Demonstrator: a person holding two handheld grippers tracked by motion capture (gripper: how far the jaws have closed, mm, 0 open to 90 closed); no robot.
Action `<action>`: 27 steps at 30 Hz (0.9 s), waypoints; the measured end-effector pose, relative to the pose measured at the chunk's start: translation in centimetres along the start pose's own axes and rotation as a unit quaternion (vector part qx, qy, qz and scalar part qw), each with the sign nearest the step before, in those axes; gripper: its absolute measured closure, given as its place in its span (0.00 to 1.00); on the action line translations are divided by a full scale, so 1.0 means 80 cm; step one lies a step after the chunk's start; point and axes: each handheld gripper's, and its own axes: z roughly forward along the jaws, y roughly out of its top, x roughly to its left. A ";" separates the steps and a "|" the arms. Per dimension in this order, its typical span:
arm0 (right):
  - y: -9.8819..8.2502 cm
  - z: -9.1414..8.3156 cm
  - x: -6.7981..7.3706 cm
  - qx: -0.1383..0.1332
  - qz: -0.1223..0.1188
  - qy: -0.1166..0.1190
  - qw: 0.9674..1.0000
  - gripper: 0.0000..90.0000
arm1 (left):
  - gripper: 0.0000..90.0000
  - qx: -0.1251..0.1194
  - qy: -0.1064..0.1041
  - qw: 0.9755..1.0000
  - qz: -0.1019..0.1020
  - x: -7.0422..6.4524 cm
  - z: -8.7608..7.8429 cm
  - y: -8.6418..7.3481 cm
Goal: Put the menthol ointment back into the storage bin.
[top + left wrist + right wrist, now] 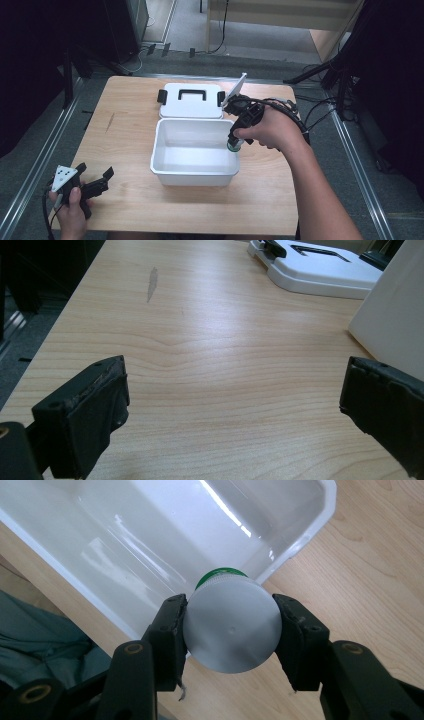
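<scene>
The left tongs sit low at the near left corner of the wooden worktop. A hand holds them from below. Their two black jaws are spread wide apart and there is nothing between them. In the left gripper view, bare wood lies between the jaws, and there is a small grey mark on the wood farther off.

In the middle of the worktop stands a white plastic box. It is open at the top and looks empty inside. Just behind it lies its white lid, flat on the worktop. The lid has a black handle on top and a black clip at each end.

On the right, the right tongs point down at the right rim of the box. The person's right hand holds them, and a black cable runs from them over the hand. The jaws are closed tight on a small bottle with a grey cap and a bit of green showing under the cap. In the right gripper view, one jaw presses on each side of the cap. The bottle hangs right over the edge of the box, partly above the inside and partly above the rim. I cannot tell if it touches the box.
</scene>
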 end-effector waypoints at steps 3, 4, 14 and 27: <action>0.004 0.005 0.003 0.001 -0.008 0.000 1.000 0.58 | 0.00 0.000 0.000 1.000 0.001 0.000 0.000 0.000; 0.005 0.007 0.004 0.003 -0.009 0.002 1.000 0.58 | 0.00 0.000 0.000 1.000 0.000 0.000 0.000 0.000; 0.013 0.028 0.015 0.002 -0.053 -0.002 0.999 0.58 | 0.00 0.002 -0.001 1.000 0.000 0.000 0.001 0.000; 0.013 0.062 0.021 0.007 -0.122 -0.021 0.992 0.58 | 0.00 0.003 -0.002 1.000 0.001 0.000 0.001 0.001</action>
